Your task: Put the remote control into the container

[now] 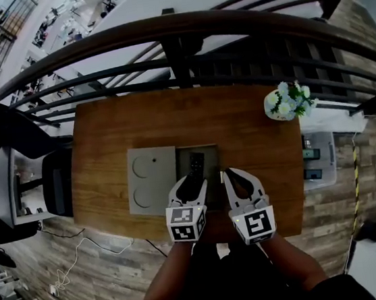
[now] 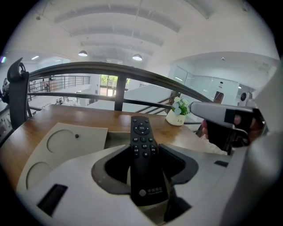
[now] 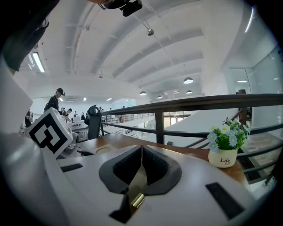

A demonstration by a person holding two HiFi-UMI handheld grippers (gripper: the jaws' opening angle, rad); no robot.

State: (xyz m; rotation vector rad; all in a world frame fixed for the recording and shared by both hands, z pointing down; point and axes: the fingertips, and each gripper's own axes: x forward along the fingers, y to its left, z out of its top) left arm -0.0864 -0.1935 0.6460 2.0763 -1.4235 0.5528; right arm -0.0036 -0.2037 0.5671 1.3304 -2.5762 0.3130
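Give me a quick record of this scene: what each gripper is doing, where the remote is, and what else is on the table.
left gripper: shut on the remote control, held over the open container
right gripper: shut, nothing between its jaws, next to the left one
remote control: buttons up, far end pointing away from the person
container: grey, open, on the wooden table
lid: lies flat at the container's left side
other: flower pot at the table's far right corner
task status: remote not yet released

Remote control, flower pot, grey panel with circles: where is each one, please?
remote control [image 2: 143, 148], left gripper view, on its button area.
flower pot [image 3: 222, 157], right gripper view, on the white pot's front.
grey panel [image 1: 152, 181], head view, on its flat middle.
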